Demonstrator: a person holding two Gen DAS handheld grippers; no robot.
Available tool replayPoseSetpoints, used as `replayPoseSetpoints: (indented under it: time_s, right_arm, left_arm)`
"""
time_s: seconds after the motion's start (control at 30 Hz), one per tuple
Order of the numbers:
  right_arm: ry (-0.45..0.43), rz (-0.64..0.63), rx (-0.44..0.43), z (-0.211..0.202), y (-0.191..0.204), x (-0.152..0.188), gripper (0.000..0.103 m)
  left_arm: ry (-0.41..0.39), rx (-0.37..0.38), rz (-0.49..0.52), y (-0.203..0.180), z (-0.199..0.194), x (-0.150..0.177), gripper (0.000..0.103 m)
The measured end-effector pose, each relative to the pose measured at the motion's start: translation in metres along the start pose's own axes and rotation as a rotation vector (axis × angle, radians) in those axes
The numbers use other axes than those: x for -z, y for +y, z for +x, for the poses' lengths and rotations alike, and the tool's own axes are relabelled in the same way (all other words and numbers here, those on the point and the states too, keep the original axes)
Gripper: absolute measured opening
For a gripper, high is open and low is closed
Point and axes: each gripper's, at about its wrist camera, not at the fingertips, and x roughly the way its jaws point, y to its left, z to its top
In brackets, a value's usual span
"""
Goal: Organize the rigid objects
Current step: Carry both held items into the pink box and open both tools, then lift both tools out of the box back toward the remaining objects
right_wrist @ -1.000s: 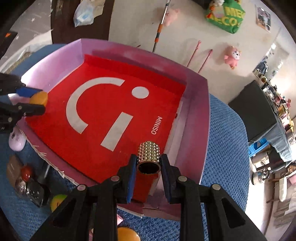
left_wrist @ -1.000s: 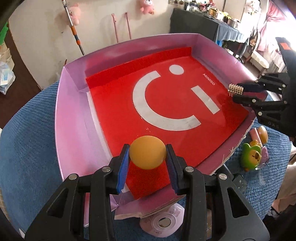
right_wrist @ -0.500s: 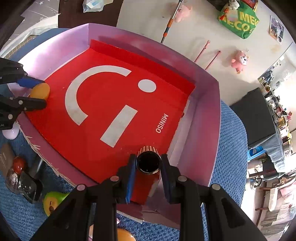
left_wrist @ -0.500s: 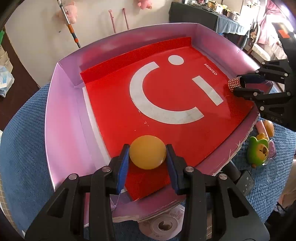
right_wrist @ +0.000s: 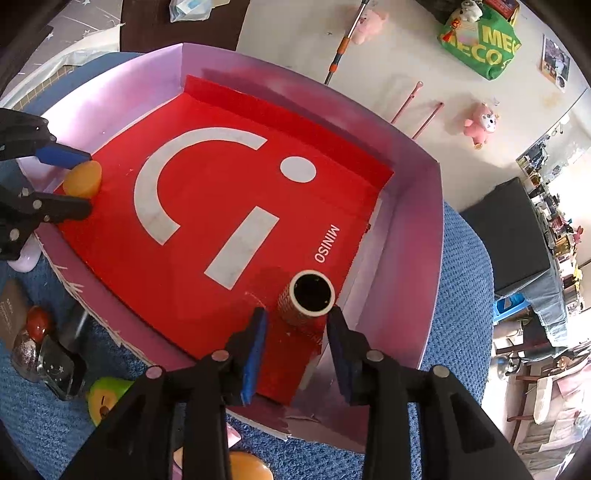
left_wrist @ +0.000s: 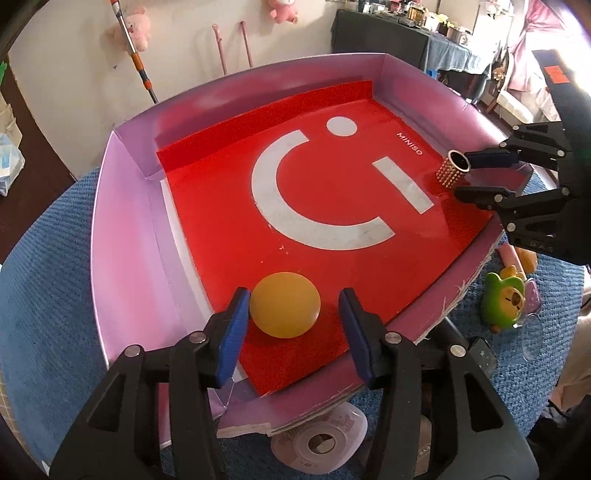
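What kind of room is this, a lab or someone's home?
Probably a lived-in home, not a lab: pink plush toys hang on the wall, a mop leans there, and a cluttered side table stands behind.

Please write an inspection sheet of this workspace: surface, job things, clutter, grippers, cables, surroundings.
Surface: blue textured cloth under a pink cardboard tray with red liner.
Job's things: orange round cap and gold studded tube, upright, inside the tray.
Clutter: green toy figure, white tape roll beside the tray.
Grippers: left gripper and right gripper have just been opening; objects between the jaws, released.
Cables: nothing seen.
Surroundings: pink plush toys on the floor.
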Motion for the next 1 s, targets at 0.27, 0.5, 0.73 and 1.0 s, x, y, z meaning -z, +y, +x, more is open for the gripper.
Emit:
replayPoseSetpoints:
  time_s: [0.27,0.5,0.73,1.0]
  right_arm:
    - [-0.002,0.007,-0.002,-0.002,-0.001,0.0,0.045]
    - [-0.005,0.017,-0.004,-0.007,-0.003,0.001,0.046]
    - [-0.047,0.045,-0.003,-0.027,-0.007,0.005,0.057]
    - [-0.149,0.079,-0.001,-0.073,-0.006,0.015,0.07]
  left_arm:
    - [-0.027,0.014,-0.014,0.001,-0.011,0.001,0.054]
    - [-0.086,0.008,-0.034,0.0,-0.03,0.001,0.072]
    - [-0.138,0.015,-0.082,0.003,-0.05,0.003,0.072]
    - [-0.243,0.001,-0.054,-0.013,-0.092,0.02,0.077]
